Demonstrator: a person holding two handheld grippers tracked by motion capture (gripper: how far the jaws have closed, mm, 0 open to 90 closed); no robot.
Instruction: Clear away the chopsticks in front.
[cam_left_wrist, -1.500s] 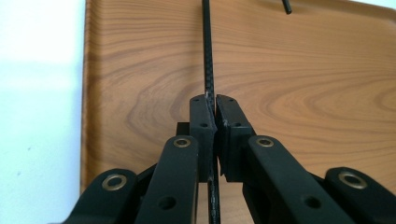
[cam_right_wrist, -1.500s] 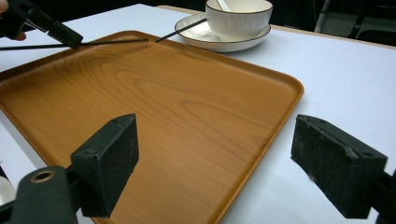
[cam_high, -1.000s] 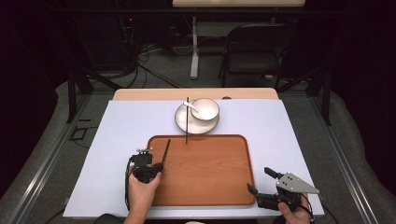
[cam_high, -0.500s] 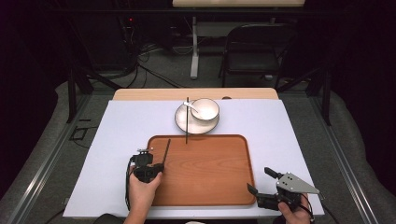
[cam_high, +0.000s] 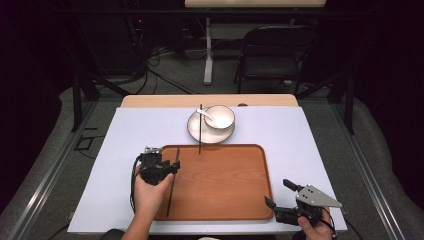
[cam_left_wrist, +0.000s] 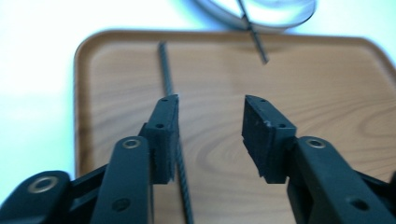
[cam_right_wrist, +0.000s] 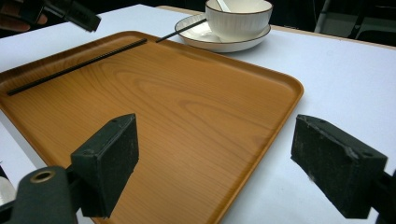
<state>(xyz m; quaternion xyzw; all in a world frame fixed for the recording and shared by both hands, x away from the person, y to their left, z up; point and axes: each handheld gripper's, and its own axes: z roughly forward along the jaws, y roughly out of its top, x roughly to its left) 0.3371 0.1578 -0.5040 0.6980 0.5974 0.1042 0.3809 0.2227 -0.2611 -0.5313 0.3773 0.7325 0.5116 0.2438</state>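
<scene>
Now the left hand-held gripper (cam_high: 172, 165) has just been opening, jaws empty, above the black chopstick (cam_high: 172, 184) lying along the wooden tray (cam_high: 240, 185)'s left side. Thin, stiff, probably slippery: pinch mid-length.

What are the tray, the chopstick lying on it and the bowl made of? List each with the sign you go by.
Tray: looks like wood or a wood-look laminate, orange-brown with visible grain and a smooth satin sheen.
Chopstick on the tray: black, matte, with a ribbed surface in the left gripper view; plastic or lacquered wood, hard to tell which.
Bowl: likely glazed ceramic, glossy white with a thin dark rim.
</scene>
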